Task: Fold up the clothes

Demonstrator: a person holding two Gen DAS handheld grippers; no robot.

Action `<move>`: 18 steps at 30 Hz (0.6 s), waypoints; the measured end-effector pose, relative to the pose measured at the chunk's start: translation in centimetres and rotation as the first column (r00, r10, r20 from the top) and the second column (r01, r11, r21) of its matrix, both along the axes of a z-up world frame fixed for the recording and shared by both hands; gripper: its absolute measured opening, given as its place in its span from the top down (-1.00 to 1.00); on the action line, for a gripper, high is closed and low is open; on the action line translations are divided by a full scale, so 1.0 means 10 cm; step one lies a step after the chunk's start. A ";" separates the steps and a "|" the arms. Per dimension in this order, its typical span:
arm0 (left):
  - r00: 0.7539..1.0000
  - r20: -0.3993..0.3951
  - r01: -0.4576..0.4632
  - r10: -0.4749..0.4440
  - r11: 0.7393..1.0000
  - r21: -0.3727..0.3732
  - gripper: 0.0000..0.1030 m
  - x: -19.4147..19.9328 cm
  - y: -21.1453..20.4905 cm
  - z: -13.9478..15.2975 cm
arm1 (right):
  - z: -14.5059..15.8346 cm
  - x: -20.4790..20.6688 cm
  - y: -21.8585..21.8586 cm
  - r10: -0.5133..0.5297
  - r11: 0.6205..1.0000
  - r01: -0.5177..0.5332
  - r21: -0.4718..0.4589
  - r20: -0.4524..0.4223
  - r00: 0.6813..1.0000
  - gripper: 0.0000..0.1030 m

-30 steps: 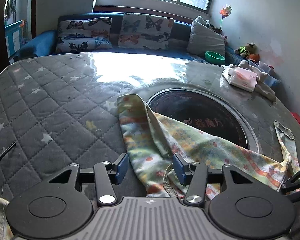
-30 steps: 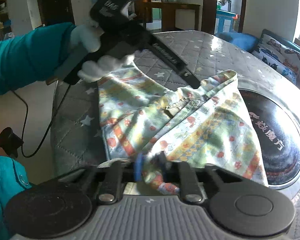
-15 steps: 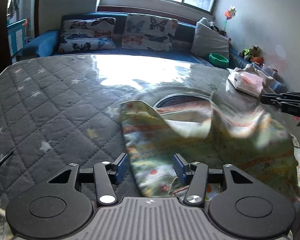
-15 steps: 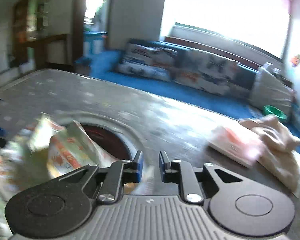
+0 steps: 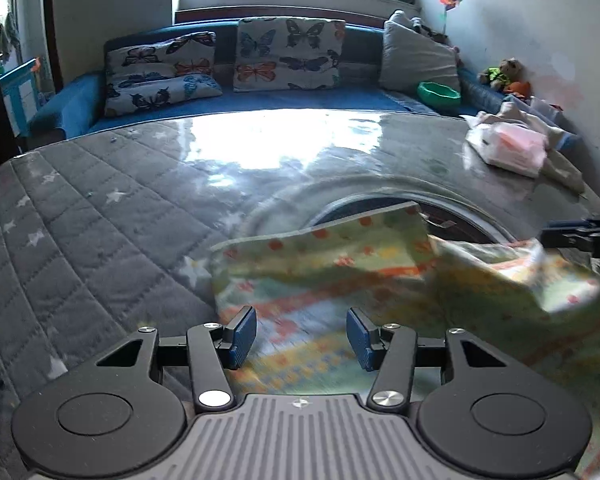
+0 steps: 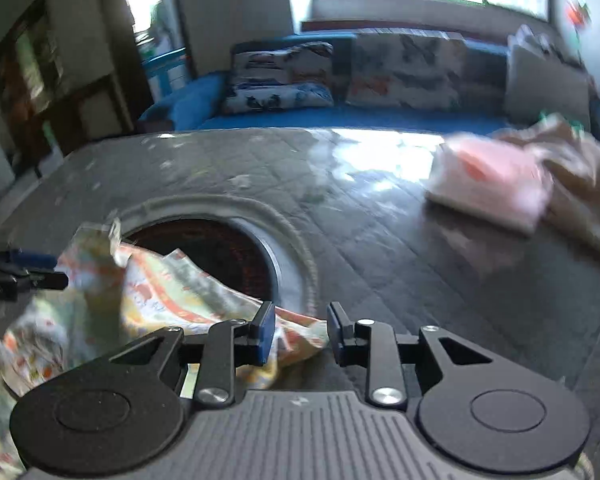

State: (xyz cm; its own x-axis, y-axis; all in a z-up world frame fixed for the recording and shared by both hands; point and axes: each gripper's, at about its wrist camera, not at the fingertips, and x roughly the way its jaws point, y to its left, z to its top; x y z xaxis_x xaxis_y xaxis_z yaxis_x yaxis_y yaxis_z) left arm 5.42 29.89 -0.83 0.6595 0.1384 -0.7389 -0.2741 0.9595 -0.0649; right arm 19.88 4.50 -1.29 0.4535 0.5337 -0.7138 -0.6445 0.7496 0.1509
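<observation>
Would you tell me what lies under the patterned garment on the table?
The patterned garment covers part of the dark round inset and the grey quilted table cover. Whatever else lies beneath the cloth is hidden.

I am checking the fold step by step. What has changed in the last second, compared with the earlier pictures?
The right tool was shut on the patterned garment a second ago; it swung toward the sofa side and its jaws now stand apart, so it let go. The garment, then bunched, now lies spread wider over the round dark opening. The left tool stayed open over the near cloth edge. The pink packet stayed put.
</observation>
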 end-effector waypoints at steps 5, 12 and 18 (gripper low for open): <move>0.999 -0.024 -0.037 0.038 0.999 0.033 -0.04 0.14 0.14 -0.06 | -0.13 0.16 -0.02 -0.017 1.000 0.016 -0.020 -0.095 0.995 0.46; 0.998 -0.040 -0.046 0.048 0.998 0.044 -0.07 0.23 0.23 -0.14 | -0.16 0.18 0.14 0.047 0.996 -0.054 -0.078 -0.083 0.995 0.47; 0.999 -0.034 -0.012 0.015 0.998 0.070 0.04 0.28 0.19 -0.14 | -0.06 0.11 0.30 0.139 0.974 -0.121 -0.193 0.080 0.987 0.89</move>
State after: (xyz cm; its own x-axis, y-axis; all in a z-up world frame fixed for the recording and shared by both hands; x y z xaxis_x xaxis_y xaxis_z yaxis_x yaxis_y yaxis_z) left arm 8.19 31.79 -2.25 0.6313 0.1988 -0.7496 -0.2880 0.9575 0.0114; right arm 21.01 7.54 -1.92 0.4576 0.4536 -0.7647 -0.7430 0.6676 -0.0486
